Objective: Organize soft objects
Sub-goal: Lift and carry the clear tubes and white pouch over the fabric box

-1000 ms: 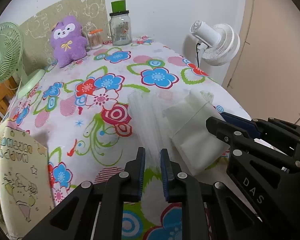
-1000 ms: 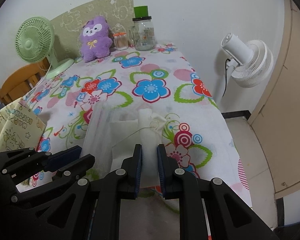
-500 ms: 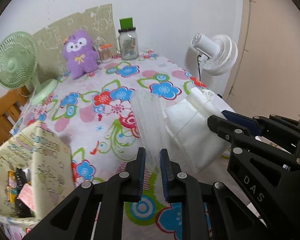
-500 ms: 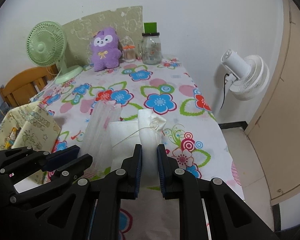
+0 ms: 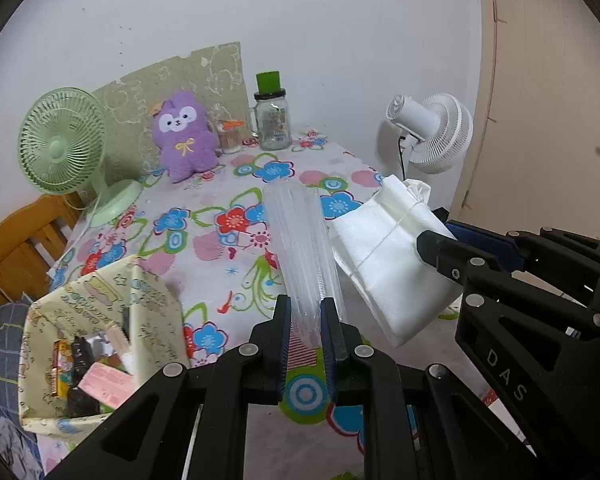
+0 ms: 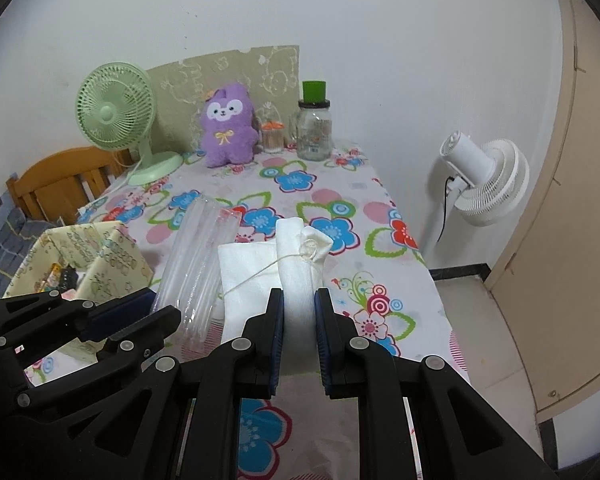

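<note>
My left gripper [image 5: 305,314] is shut on a clear plastic sleeve [image 5: 300,240] and holds it above the flowered table [image 5: 220,248]. My right gripper [image 6: 298,310] is shut on a white cloth pouch [image 6: 296,264] tied with string, also held above the table. The pouch shows to the right in the left wrist view [image 5: 388,264]; the sleeve shows to the left in the right wrist view [image 6: 198,264]. A cream fabric bin [image 5: 100,344] with small packets stands at the table's left front edge. A purple plush toy [image 5: 184,136] sits at the back.
A green desk fan [image 5: 64,148] stands back left, with a glass jar [image 5: 272,120] and a small jar [image 5: 230,136] by the plush. A white floor fan [image 6: 480,176] and a door are to the right. A wooden chair [image 6: 60,184] is to the left.
Both grippers have lifted and pulled back with the sleeve and the pouch, which now hang clear of the tablecloth. The fabric bin has come further into view at the left.
</note>
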`<state>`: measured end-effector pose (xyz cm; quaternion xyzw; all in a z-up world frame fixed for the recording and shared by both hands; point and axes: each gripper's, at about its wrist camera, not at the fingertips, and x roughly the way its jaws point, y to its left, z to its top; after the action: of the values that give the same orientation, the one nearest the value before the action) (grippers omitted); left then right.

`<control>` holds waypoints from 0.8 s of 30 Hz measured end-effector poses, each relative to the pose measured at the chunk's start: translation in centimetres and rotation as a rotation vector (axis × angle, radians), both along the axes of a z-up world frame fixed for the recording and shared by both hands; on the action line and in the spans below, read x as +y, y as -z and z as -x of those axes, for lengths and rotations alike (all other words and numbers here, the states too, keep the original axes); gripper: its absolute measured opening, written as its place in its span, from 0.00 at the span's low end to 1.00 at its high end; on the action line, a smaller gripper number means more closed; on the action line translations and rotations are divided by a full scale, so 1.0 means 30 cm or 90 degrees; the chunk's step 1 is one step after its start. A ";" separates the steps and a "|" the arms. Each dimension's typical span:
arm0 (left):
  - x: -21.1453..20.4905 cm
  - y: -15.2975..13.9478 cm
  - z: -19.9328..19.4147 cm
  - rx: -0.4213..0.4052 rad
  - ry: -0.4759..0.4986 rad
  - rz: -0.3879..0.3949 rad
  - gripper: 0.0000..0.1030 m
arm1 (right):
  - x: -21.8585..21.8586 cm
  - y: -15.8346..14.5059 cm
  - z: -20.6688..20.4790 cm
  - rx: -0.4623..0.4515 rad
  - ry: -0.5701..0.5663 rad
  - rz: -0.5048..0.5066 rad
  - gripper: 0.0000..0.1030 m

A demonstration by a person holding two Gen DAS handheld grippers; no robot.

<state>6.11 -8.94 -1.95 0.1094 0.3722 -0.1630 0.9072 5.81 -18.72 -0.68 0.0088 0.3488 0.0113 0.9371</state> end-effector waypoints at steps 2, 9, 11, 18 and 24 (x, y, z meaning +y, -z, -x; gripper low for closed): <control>0.010 -0.013 0.012 -0.005 -0.003 0.000 0.12 | 0.014 -0.015 0.009 -0.004 -0.004 0.002 0.18; 0.059 -0.063 0.054 -0.032 -0.021 -0.006 0.12 | 0.068 -0.062 0.036 -0.019 -0.023 -0.002 0.18; 0.073 -0.075 0.059 -0.037 -0.024 -0.008 0.12 | 0.085 -0.072 0.037 -0.021 -0.028 -0.003 0.18; 0.154 -0.110 0.065 -0.054 -0.045 -0.010 0.12 | 0.162 -0.101 0.027 -0.027 -0.051 -0.001 0.18; 0.230 -0.121 0.052 -0.057 -0.065 -0.015 0.12 | 0.240 -0.108 0.000 -0.023 -0.073 -0.005 0.18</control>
<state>4.57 -2.04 1.69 0.1079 0.3379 -0.1068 0.9289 5.82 -11.52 2.57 -0.0080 0.3318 0.0668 0.9410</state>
